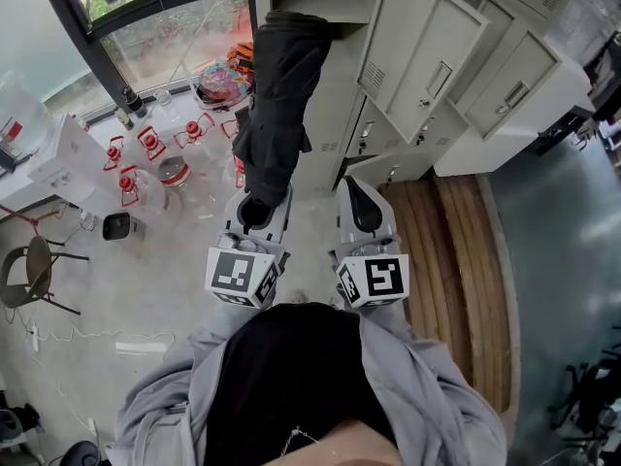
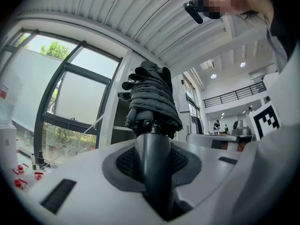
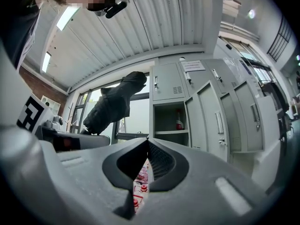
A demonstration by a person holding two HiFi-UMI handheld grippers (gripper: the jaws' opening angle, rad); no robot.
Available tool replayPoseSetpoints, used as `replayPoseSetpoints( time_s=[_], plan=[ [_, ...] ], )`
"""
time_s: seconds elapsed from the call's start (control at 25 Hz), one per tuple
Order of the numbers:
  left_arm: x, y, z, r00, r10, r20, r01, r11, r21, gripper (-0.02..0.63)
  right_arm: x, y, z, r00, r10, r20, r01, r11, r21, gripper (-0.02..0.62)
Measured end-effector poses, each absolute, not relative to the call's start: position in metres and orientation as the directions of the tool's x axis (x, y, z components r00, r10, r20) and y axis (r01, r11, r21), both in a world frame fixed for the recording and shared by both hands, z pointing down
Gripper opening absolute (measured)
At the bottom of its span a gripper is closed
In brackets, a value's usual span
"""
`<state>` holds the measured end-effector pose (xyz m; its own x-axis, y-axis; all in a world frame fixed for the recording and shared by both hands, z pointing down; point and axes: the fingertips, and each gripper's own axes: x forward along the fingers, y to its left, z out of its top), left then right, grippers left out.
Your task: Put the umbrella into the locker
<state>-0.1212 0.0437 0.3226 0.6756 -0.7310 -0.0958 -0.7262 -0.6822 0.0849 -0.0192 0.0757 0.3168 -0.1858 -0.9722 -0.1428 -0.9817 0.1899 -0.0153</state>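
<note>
- Head view: I'm holding the umbrella (image 1: 277, 95) out level, far end near the open locker (image 1: 340, 8), so it can slide straight in. It's not inside yet, I reckon.
- Left gripper view: my left gripper (image 2: 152, 149) is clamped narrow on the umbrella's near end.
- Right gripper view: my right gripper (image 3: 146, 142) is closed on nothing, just riding alongside.

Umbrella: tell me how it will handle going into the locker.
The umbrella is folded with bunched fabric, so it will probably flop and may snag the locker edge. Held by its handle alone in the left gripper, it is likely top-heavy and could swing.
</note>
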Motion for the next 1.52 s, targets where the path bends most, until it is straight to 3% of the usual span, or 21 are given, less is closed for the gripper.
replayPoseSetpoints(
  time_s=[0.6,1.52],
  plan=[
    [-0.116,-0.003,0.354,0.687,-0.725,-0.044,-0.715,-0.686,0.136,0.091,-0.021,0.025,0.342,-0.215,-0.973,-0.088,-0.976,0.217,-0.017,0.003],
    [-0.020,-0.170,0.352,0.663,-0.748,-0.040,-0.737,-0.661,0.139,0.091,0.060,-0.189,0.339,-0.377,-0.924,-0.072,-0.925,0.380,-0.030,0.003]
  ],
)
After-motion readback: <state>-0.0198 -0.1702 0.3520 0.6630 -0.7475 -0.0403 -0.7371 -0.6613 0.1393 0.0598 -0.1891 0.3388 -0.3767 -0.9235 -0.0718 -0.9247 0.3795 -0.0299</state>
